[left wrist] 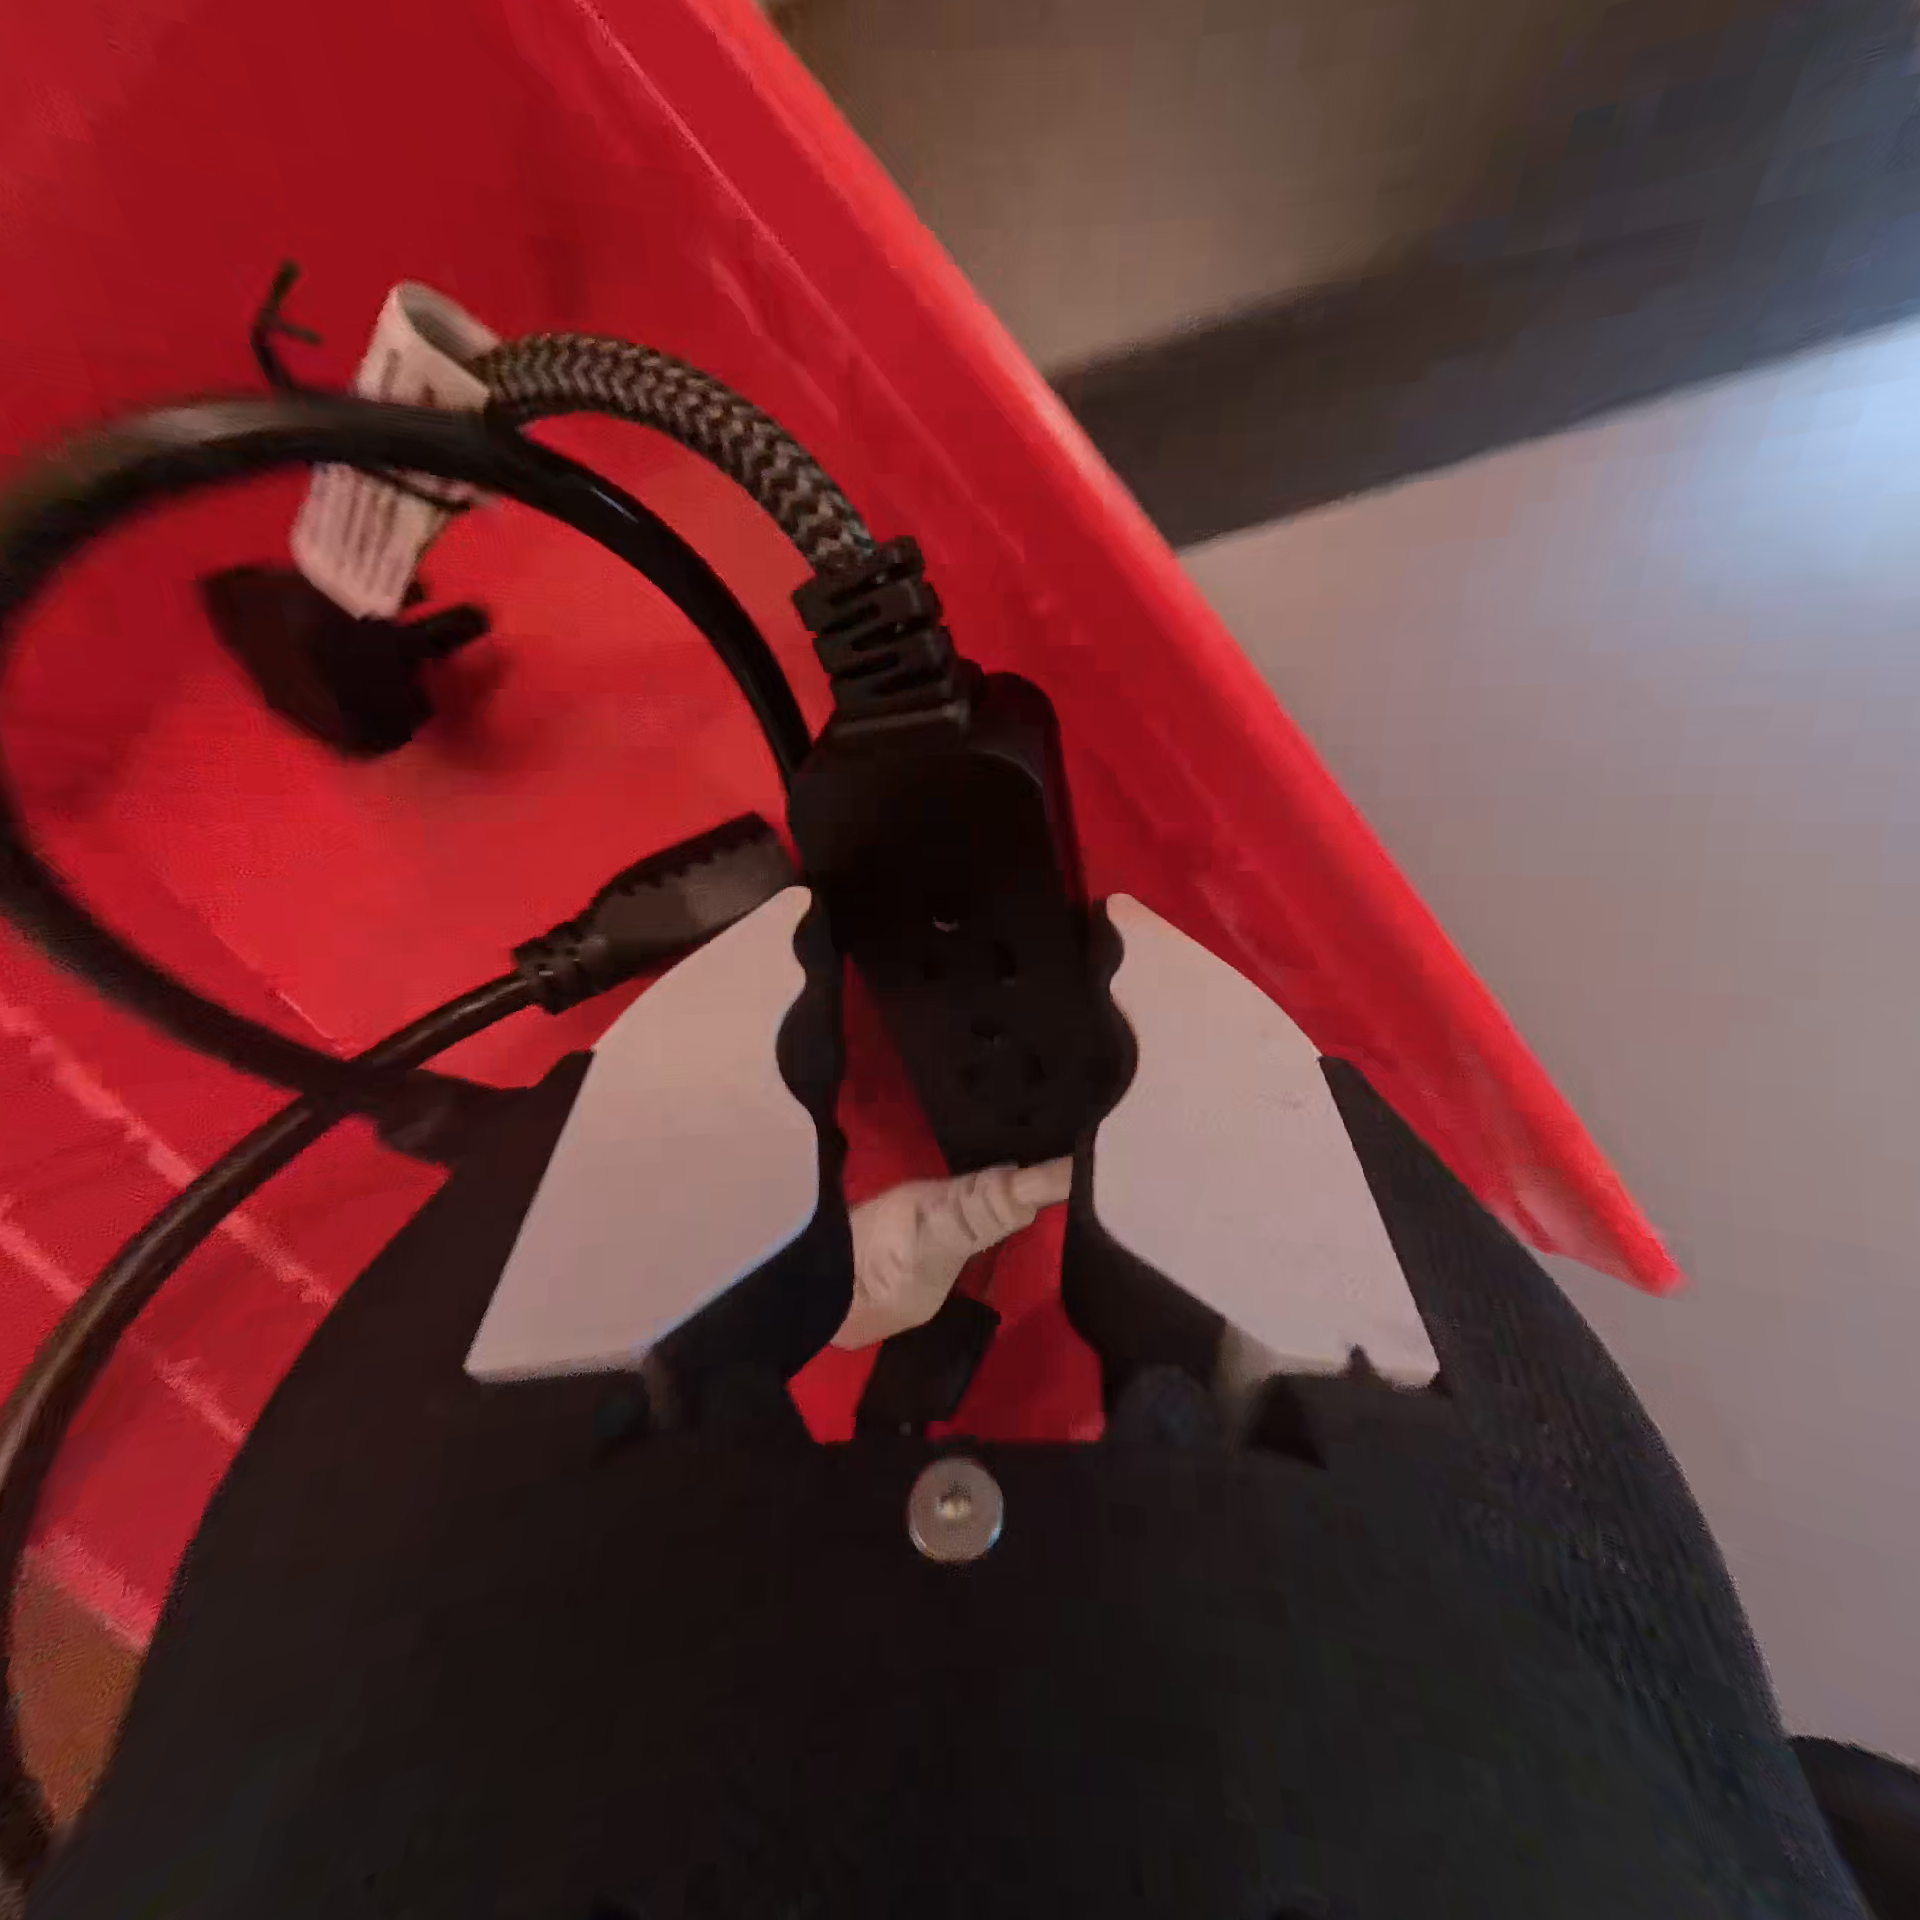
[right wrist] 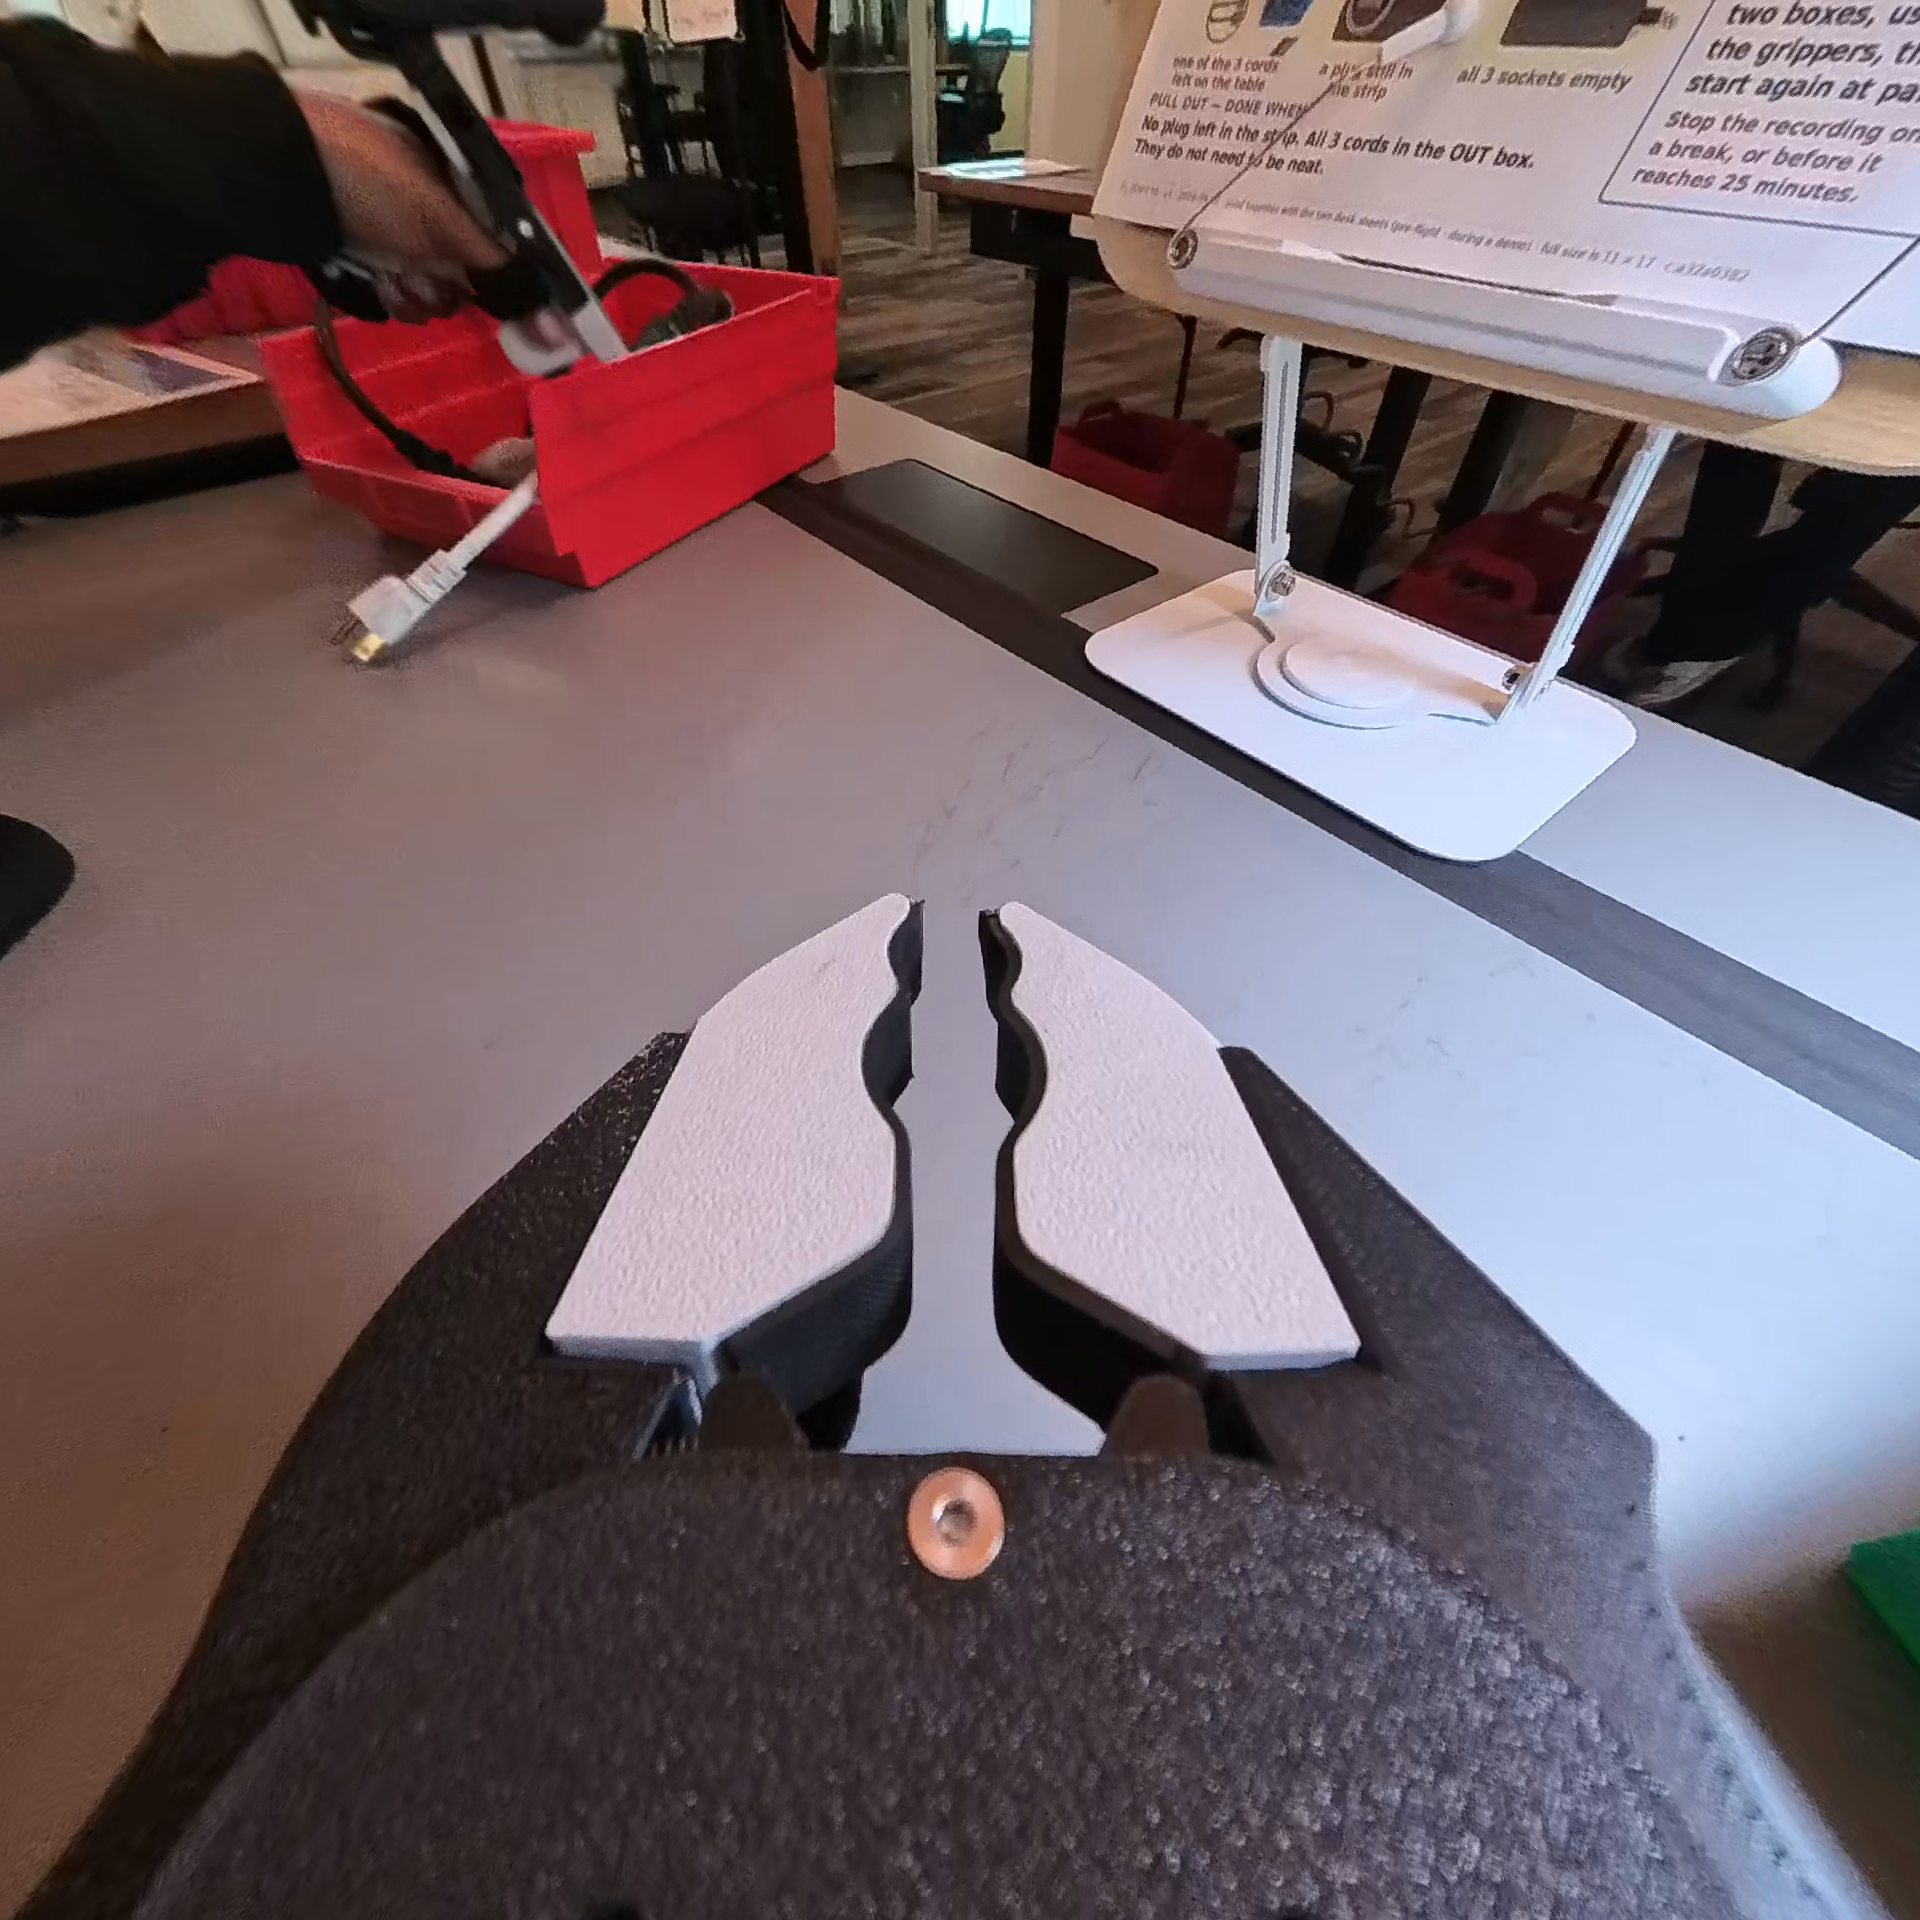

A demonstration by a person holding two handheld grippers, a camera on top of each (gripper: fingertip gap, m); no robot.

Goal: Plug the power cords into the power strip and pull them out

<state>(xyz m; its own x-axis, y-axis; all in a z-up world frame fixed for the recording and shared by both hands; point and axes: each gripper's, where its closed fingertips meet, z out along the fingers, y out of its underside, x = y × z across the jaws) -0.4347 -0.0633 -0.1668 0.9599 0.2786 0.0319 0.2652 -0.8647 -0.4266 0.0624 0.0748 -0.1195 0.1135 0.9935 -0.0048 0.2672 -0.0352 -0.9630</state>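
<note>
Jaws of the left gripper pinch the black power strip by its sides, inside the red bin at the tabletop's far left corner. Black cords coil in the bin; a white plug hangs over its front wall. Right gripper hovers above bare tabletop, jaws slightly parted, holding nothing.

black textured gripper, grey fingers, black sleeve

Left claw clamped, reaching down — right claw level, fingers slightly parted, empty.
</note>
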